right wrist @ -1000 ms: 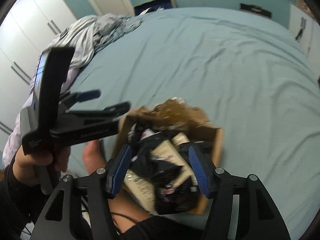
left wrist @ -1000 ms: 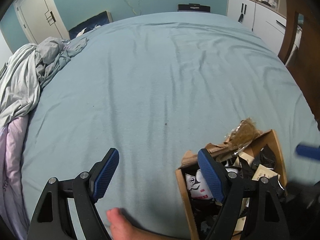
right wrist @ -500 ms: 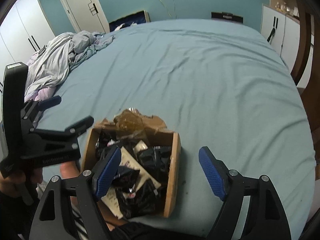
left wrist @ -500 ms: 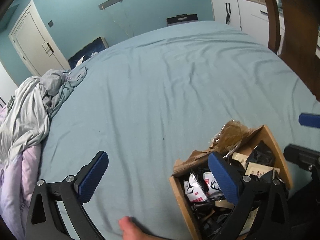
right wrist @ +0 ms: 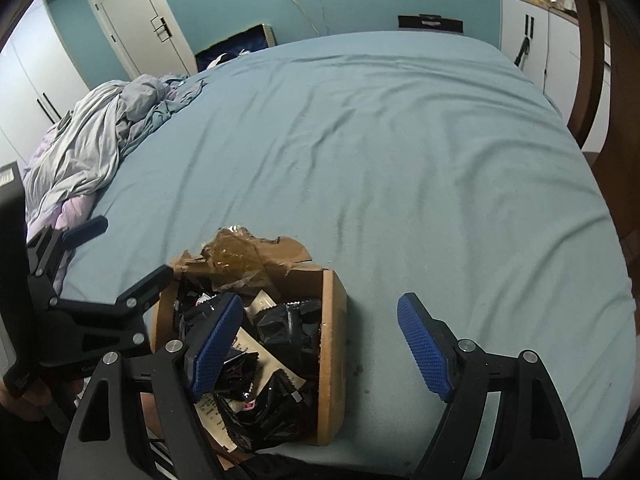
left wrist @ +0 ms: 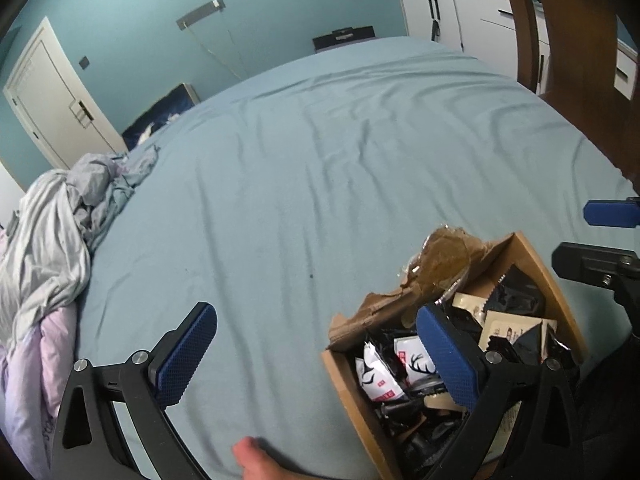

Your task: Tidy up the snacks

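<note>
An open cardboard box (left wrist: 532,256) with torn flaps sits on the light blue bed near its front edge; it also shows in the right wrist view (right wrist: 330,344). It holds several snack packets: black ones (right wrist: 288,320), cream ones (left wrist: 508,326) and white ones with an antler mark (left wrist: 376,376). My left gripper (left wrist: 316,356) is open and empty, its right finger over the box's left part. My right gripper (right wrist: 320,346) is open and empty, straddling the box's right wall.
The bed sheet (right wrist: 380,152) stretches far behind the box. A crumpled grey duvet (right wrist: 92,136) lies at the left edge. White cabinets (left wrist: 460,24) and a wooden chair (left wrist: 568,40) stand at the right. A bare foot (left wrist: 256,460) rests at the bed's front edge.
Both grippers have pulled back and risen from the box. The right gripper opened wider and shifted right, from over the packets to across the box's right wall.
</note>
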`<state>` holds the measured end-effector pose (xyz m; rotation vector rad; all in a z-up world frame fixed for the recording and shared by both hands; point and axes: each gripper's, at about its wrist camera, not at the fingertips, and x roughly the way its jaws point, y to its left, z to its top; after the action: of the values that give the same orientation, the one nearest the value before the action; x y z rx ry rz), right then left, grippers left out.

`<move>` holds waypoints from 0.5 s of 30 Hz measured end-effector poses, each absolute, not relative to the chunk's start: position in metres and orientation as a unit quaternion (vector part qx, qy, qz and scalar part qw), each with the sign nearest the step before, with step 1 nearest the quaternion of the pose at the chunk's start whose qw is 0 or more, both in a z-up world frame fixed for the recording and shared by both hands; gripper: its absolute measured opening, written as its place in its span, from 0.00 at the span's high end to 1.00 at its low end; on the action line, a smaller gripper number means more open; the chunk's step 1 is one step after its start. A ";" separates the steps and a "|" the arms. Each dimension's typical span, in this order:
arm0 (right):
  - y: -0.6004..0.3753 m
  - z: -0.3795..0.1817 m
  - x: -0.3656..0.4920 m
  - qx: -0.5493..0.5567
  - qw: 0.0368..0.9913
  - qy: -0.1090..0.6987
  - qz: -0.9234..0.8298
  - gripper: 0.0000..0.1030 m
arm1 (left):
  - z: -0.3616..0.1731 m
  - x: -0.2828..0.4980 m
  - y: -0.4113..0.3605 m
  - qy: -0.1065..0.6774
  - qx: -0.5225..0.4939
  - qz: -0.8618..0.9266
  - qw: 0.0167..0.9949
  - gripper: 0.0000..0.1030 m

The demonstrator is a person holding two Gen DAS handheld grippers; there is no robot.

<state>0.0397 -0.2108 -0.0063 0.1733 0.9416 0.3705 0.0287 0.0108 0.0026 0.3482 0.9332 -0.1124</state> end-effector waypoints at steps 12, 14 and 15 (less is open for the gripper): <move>-0.194 -0.006 0.046 0.038 0.864 0.466 0.185 0.23 | -0.013 0.037 0.013 0.496 0.174 -0.036 0.850 0.01; -0.191 -0.006 0.046 0.027 0.864 0.468 0.184 0.23 | -0.011 0.036 0.013 0.494 0.170 -0.041 0.851 0.01; -0.190 -0.007 0.046 0.024 0.864 0.469 0.184 0.23 | -0.010 0.036 0.013 0.493 0.170 -0.042 0.852 0.01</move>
<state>0.0461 -0.1899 -0.0070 0.0494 0.9824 0.3862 0.0358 0.0125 -0.0104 0.3568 1.0379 -0.0876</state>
